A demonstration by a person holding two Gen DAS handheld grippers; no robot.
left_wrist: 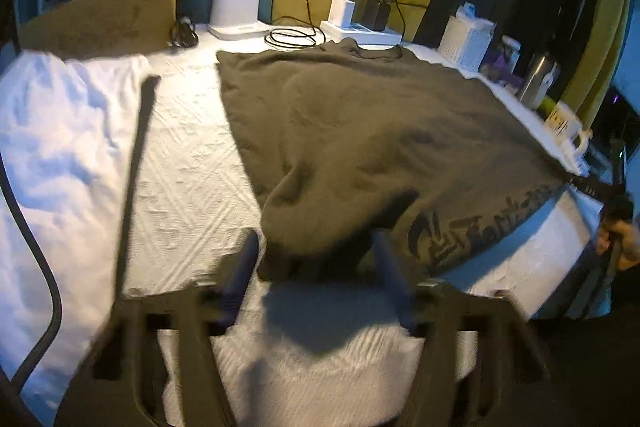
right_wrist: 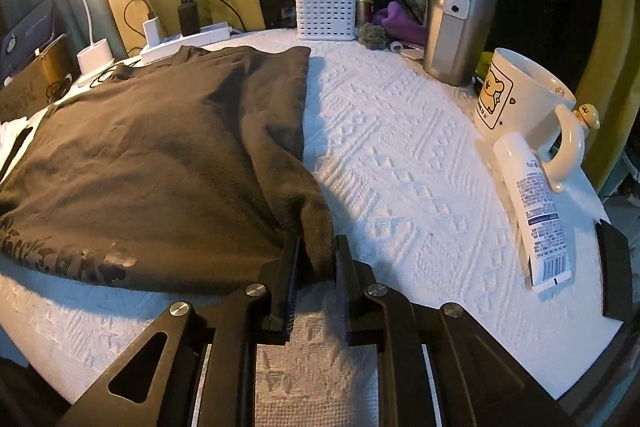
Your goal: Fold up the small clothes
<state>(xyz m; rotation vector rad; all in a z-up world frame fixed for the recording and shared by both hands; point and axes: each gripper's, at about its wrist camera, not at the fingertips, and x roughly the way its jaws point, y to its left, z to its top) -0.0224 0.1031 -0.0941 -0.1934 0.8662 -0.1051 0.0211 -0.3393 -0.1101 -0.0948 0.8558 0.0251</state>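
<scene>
Presently the fold is at an early stage, by my judgement: the dark olive T-shirt [right_wrist: 160, 155] lies spread on the white textured cloth [right_wrist: 400, 167] covering the worktop, collar toward the far edge and hem toward the near edge, with both side edges running straight as if the sleeves are already tucked in; the lengthwise fold remains to be done. The right tongs [right_wrist: 316, 259] are clenched on the near right hem corner of the garment, fabric bunched between the jaws. The left tongs [left_wrist: 316, 251] stand released, jaws apart, straddling the near left hem corner without gripping it; that view is motion-blurred, so contact cannot be confirmed. The garment shows soft creases across the body, a dark printed graphic along the hem and a slight rise toward the right corner where it is pinched. Clutter sits near the working area: a cartoon mug [right_wrist: 524, 103], a white tube [right_wrist: 532, 207], a steel tumbler [right_wrist: 456, 27], a white basket [right_wrist: 326, 7] and a power strip [right_wrist: 184, 43] with chargers just beyond the collar. A white garment [left_wrist: 52, 147] lies at the left.
</scene>
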